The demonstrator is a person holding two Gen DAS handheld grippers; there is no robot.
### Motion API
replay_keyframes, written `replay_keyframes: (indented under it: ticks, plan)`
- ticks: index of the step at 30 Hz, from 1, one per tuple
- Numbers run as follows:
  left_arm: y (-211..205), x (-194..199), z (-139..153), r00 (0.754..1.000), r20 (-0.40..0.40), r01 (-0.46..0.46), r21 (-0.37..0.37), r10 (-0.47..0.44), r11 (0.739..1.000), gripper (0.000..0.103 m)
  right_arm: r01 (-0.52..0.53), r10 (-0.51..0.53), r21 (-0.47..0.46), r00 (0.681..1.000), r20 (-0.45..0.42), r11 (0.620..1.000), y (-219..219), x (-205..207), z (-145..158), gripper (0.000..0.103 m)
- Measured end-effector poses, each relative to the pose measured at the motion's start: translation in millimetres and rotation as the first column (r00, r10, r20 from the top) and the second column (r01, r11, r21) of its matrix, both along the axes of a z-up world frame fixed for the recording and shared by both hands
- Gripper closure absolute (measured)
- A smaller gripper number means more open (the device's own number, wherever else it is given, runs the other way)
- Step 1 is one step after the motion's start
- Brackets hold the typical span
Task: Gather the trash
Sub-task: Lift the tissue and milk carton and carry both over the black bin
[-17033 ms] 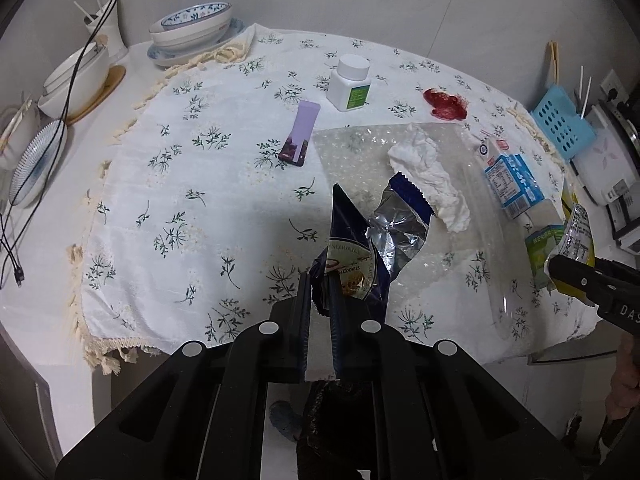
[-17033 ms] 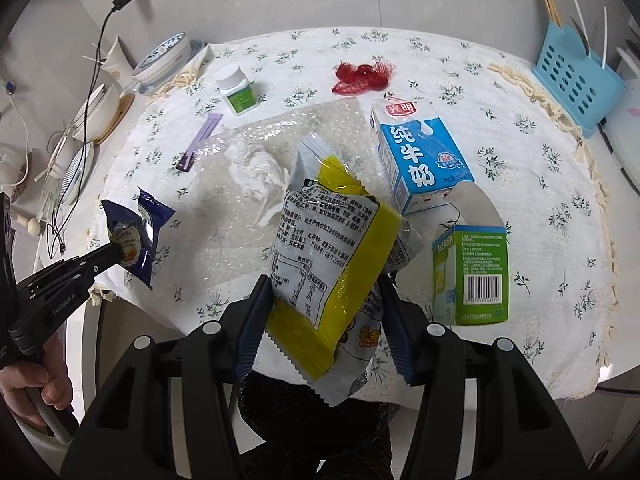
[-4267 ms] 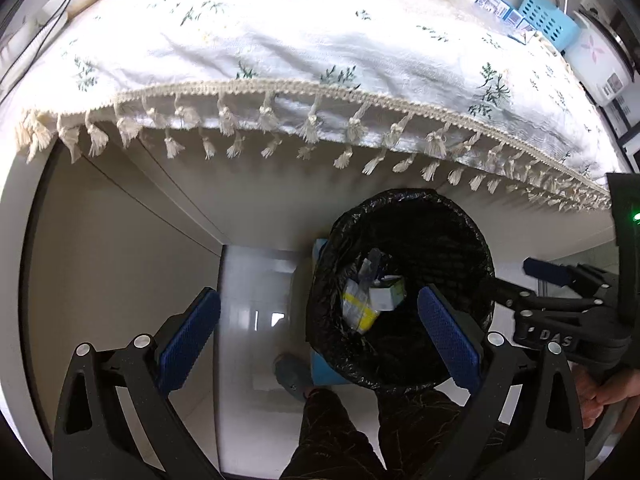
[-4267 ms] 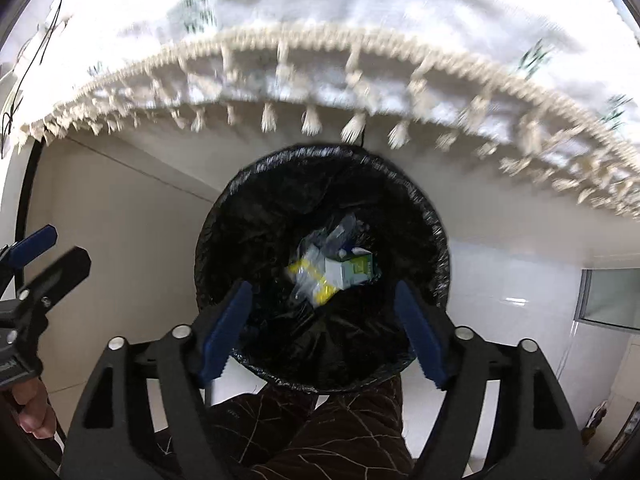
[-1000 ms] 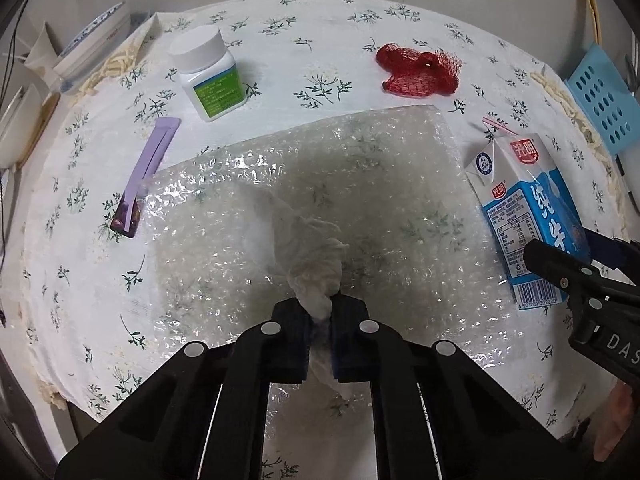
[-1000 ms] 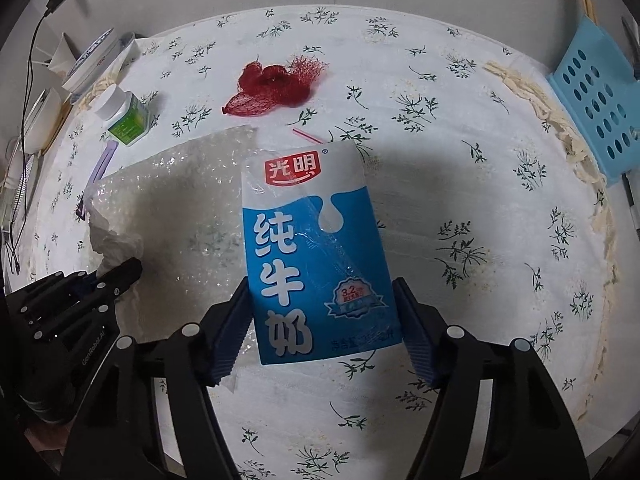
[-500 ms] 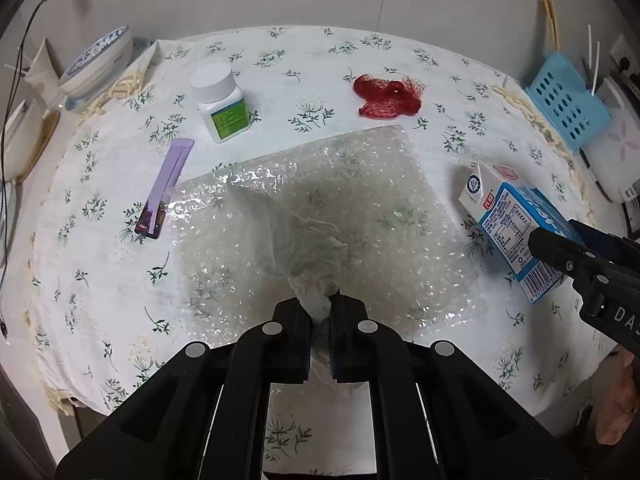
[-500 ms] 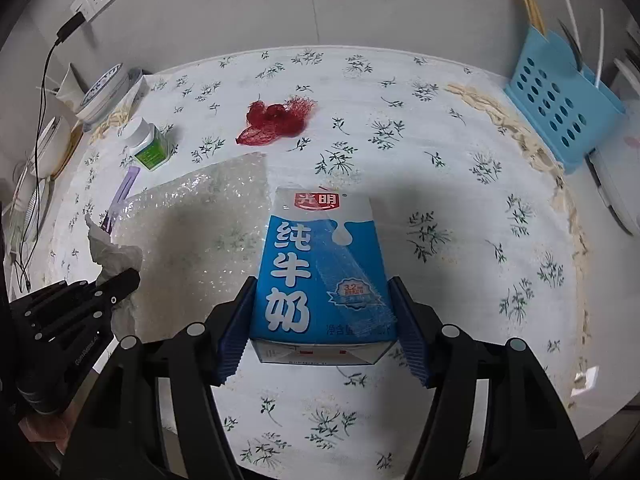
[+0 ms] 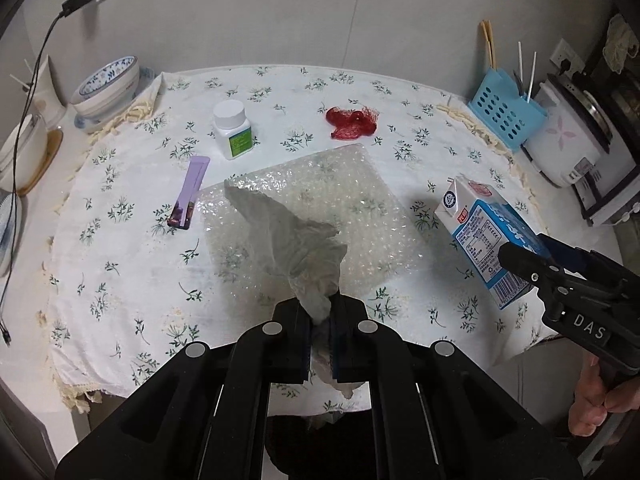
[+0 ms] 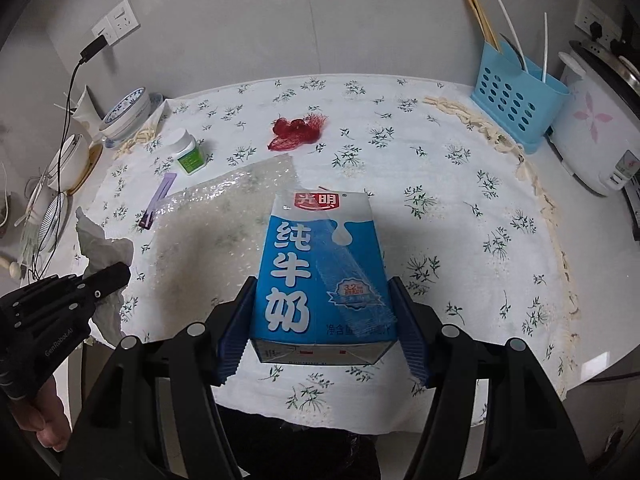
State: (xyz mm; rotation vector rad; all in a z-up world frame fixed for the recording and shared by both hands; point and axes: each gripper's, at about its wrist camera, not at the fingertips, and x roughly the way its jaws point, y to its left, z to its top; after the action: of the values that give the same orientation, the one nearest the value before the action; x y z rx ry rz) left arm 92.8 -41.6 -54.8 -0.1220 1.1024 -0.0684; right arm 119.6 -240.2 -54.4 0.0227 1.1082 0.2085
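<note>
One milk carton (image 10: pixel 320 272), one tissue (image 9: pixel 296 236), one bubble wrap sheet (image 9: pixel 340 188), one pill bottle (image 9: pixel 233 130), one red net (image 9: pixel 352 120), one purple wrapper (image 9: pixel 189 192).

Bare floral tablecloth (image 10: pixel 460 240) is lying open on the right, between the bubble wrap sheet (image 9: pixel 316 208) and the blue utensil basket (image 10: pixel 516 108); a white bottle (image 9: pixel 233 130), purple stick (image 9: pixel 188 192) and red netting (image 9: pixel 351 122) are crowding the far left

Light: even, soft shadows | focus: sharp | edges — fisheye-bent, vignetted
</note>
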Motion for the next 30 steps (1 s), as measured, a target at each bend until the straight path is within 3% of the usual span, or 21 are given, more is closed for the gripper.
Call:
replay_keyframes:
  ticks: [16,30]
  plan:
    - [16.2,-70.5,-4.3,1.0,-0.019,-0.005,-0.054,0.004,0.999,0.097,-0.018,0.017,0.02,0.999,0.05,1.0,13.8,-75.2,17.6,0.041]
    - [20.6,-111.2,-21.5,0.999,-0.042,-0.008,-0.073,0.005,0.997,0.097,-0.059,0.059,0.009,0.998,0.014,0.998,27.1,-112.8,1.5,0.041]
